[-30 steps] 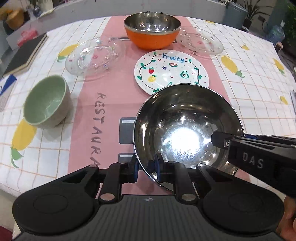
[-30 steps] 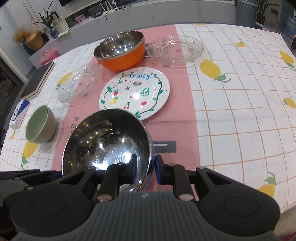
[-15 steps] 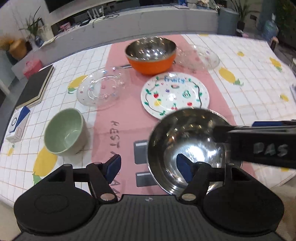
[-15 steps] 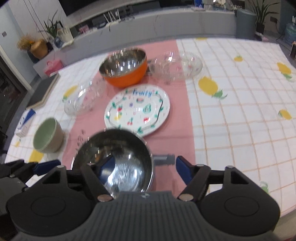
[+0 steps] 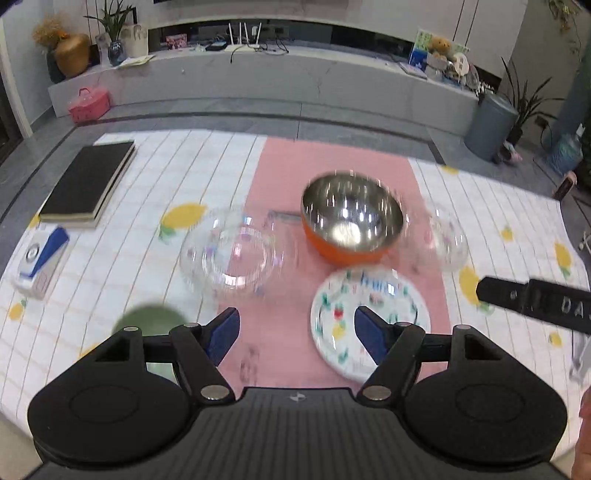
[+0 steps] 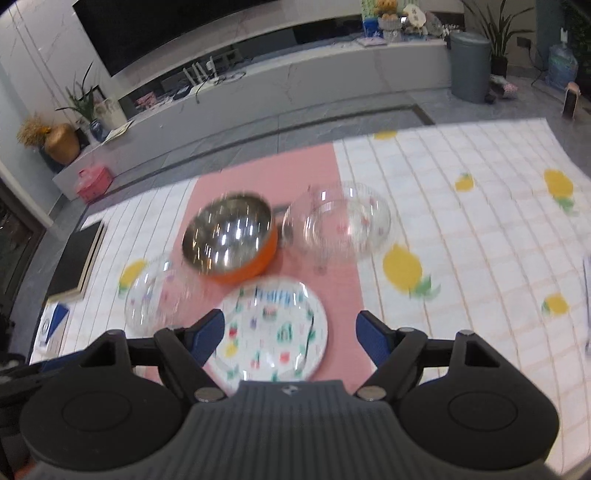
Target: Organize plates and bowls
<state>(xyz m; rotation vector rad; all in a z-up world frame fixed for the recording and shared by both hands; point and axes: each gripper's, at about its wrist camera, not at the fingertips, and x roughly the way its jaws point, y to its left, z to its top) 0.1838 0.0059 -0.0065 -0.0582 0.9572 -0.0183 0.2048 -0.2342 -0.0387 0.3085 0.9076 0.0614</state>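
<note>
Over the surface (image 5: 122, 236) both claws hang apart and empty, left claw (image 5: 295, 334) and right claw (image 6: 290, 334). Ahead sit the orange bowl (image 5: 351, 229), stiff and slick; the fruit plate (image 6: 271, 328), best pinched at its rim; and fragile glass dishes (image 6: 343, 221), blurred. A green bowl (image 5: 149, 319) is half hidden.

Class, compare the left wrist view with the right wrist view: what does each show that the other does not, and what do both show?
Only the left wrist view: the pale green bowl behind its open left gripper, and the right gripper's black finger at the right edge.
Only the right wrist view: the open right gripper from behind, and the large dark screen on the wall.
Both: orange bowl with steel lining, white fruit-patterned plate, two clear glass dishes, black book.
</note>
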